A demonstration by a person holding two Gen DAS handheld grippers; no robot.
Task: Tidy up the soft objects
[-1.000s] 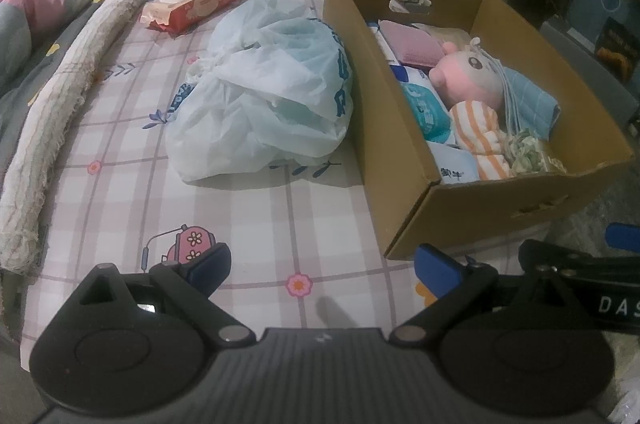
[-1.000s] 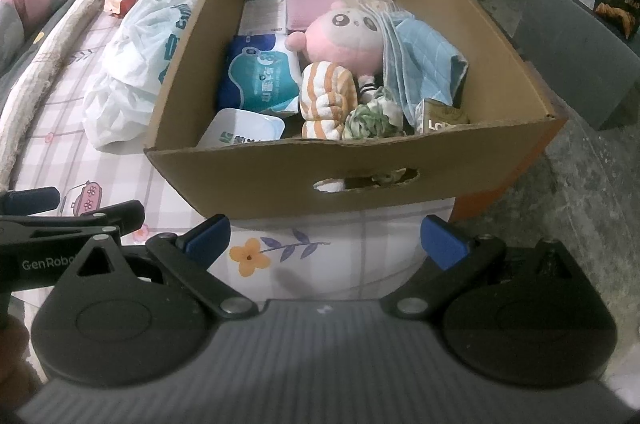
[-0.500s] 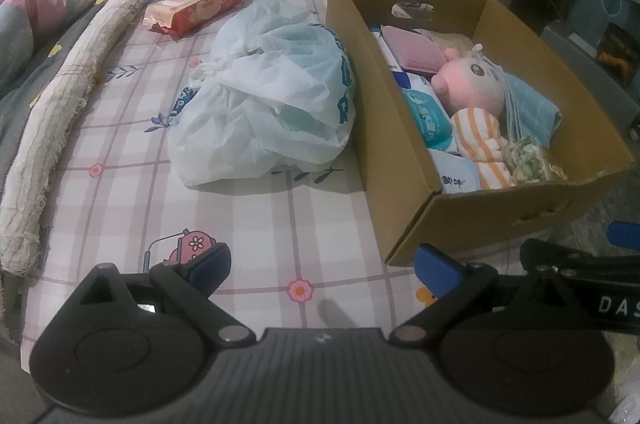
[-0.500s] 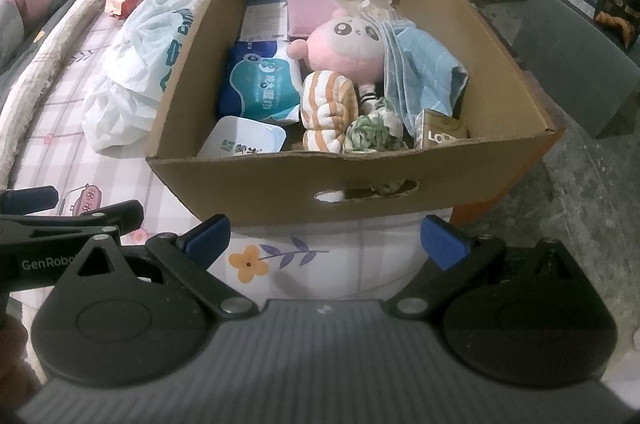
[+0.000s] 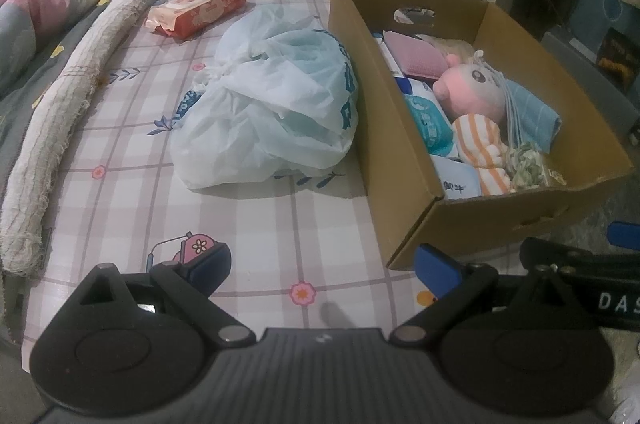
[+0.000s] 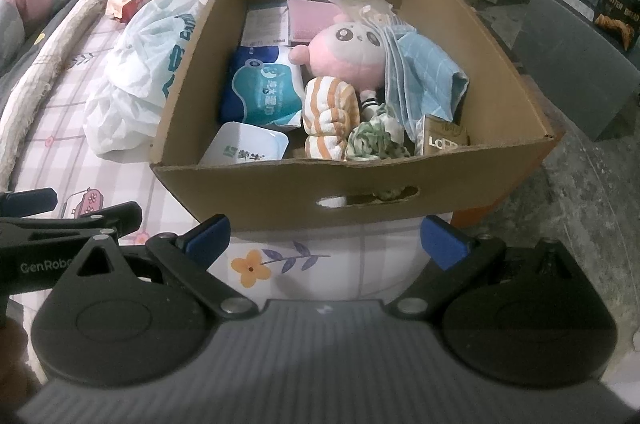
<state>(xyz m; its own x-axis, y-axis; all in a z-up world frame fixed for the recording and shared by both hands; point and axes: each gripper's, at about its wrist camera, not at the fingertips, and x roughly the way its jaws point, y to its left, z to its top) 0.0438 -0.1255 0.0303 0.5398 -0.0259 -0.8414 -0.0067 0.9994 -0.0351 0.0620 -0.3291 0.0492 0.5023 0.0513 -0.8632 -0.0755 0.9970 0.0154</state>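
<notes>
Soft objects fill the open brown cardboard box (image 6: 280, 191) that sits on the pink checked bedsheet (image 5: 132, 159), just ahead of both grippers. Nearest, the left gripper (image 5: 324, 270) hangs over the sheet with its blue-tipped jaws spread wide, gripping nothing and touching nothing. The right gripper (image 6: 326, 244) is beside it, facing the box's near wall, its jaws equally wide apart and empty. Inside the box, the near side holds a white packet with green print (image 6: 244, 147), an orange-and-white striped cloth roll (image 6: 330, 115) and a green-and-white scrunched fabric (image 6: 376, 137). Behind them lie a blue-and-white tissue pack (image 6: 262, 89), a pink round plush toy (image 6: 348, 53) and a folded light-blue cloth (image 6: 424, 79). Left of the box, touching its wall, slumps a crumpled white plastic bag (image 5: 272, 111). Farther back lies a red-and-pink wipes pack (image 5: 196, 9).
</notes>
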